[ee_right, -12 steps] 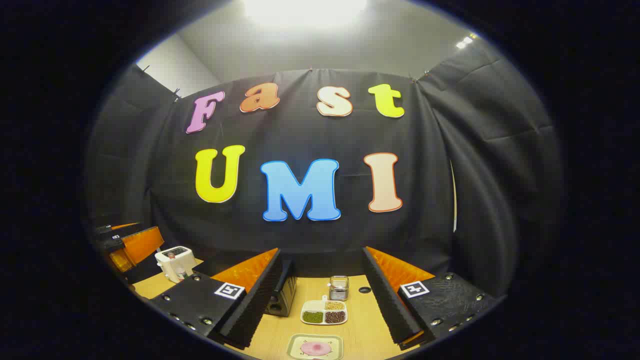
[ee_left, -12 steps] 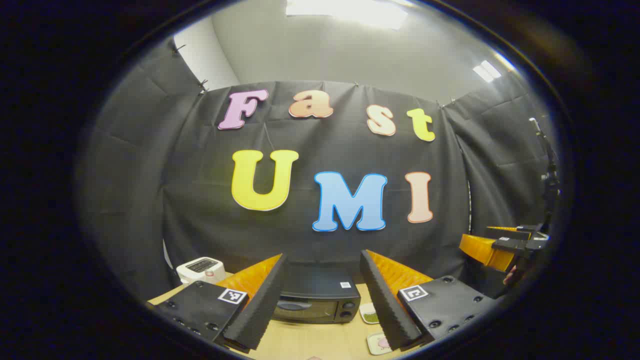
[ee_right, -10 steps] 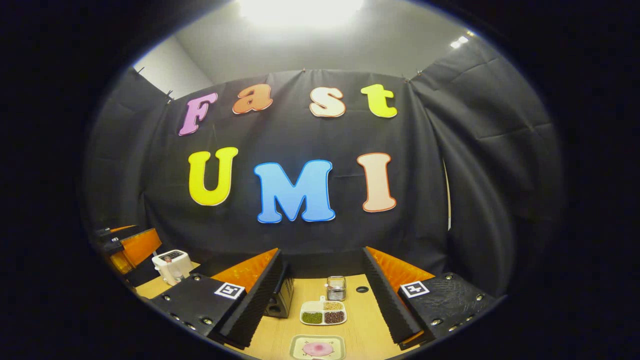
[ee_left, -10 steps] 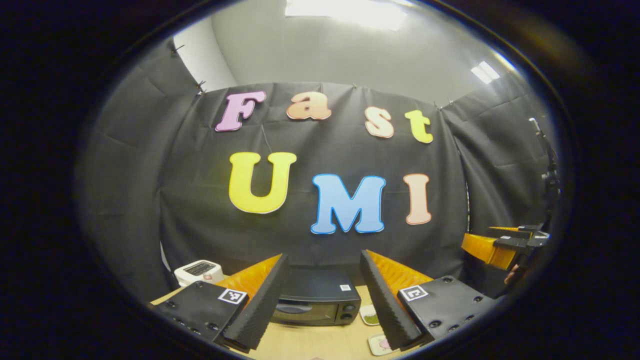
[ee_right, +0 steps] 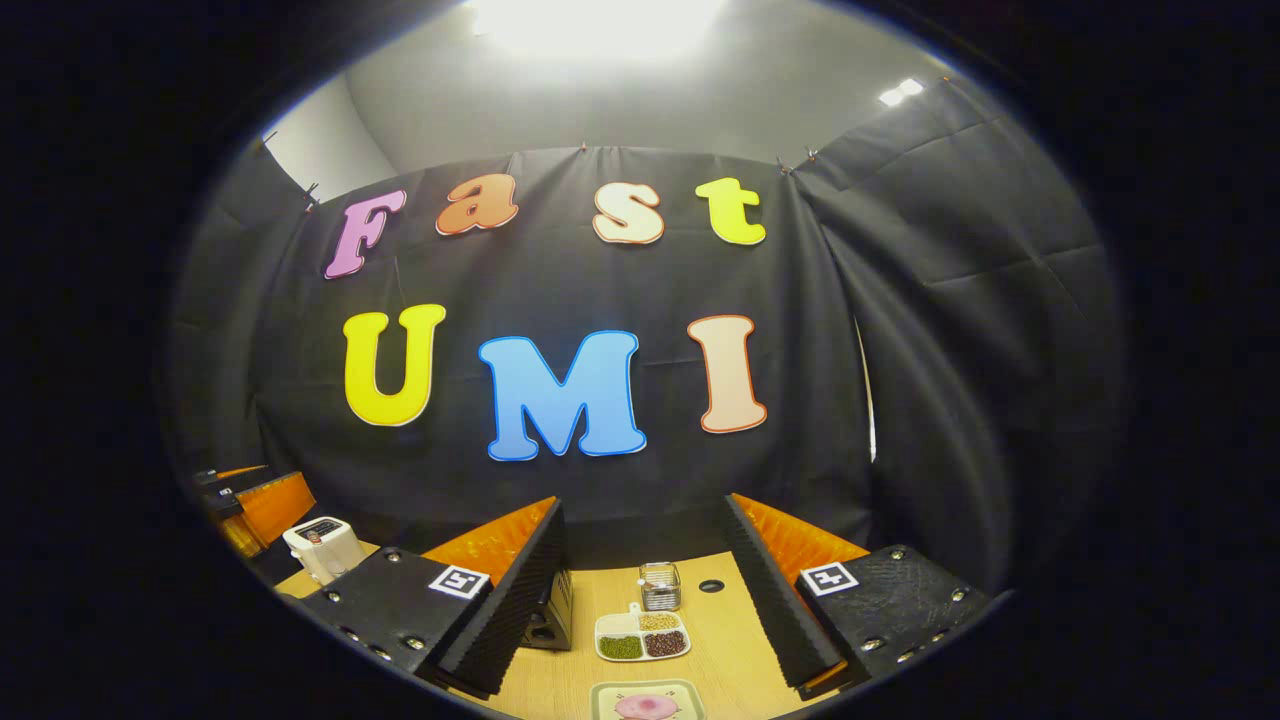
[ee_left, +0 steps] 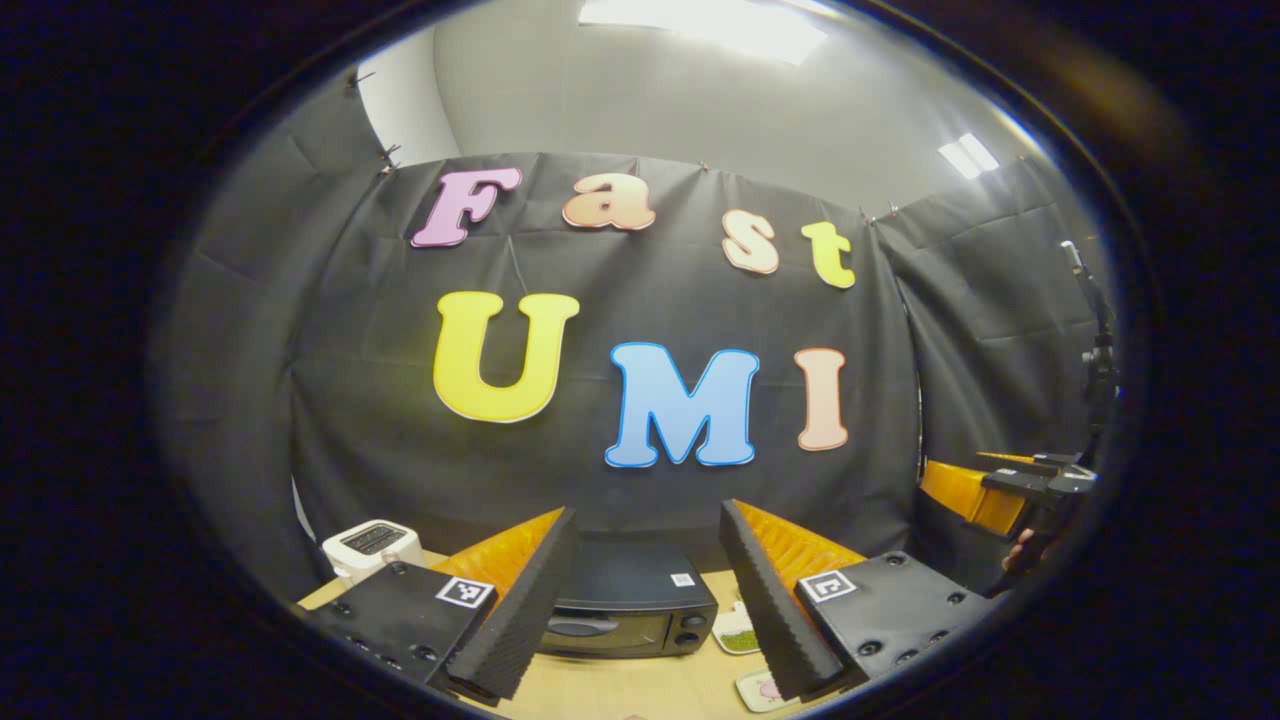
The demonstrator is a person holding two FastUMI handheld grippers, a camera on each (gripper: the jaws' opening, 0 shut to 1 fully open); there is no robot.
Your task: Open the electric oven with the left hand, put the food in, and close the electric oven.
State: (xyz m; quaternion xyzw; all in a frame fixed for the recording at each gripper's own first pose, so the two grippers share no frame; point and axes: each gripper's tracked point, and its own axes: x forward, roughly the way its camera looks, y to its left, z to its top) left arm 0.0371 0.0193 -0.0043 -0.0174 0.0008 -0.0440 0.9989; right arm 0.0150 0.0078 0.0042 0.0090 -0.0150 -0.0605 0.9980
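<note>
Black oven sits shut on the tabletop ahead of the left gripper, food plate lies below the right gripper, both jaws wide and empty; risk: left jaws come in high, miss the door handle and shove the oven back.

**Our count of the booth**

We count one electric oven; one white toaster; one divided dish with three fillings; one plate of pink food; one small glass jar; two grippers, left gripper and right gripper; one wooden table.
</note>
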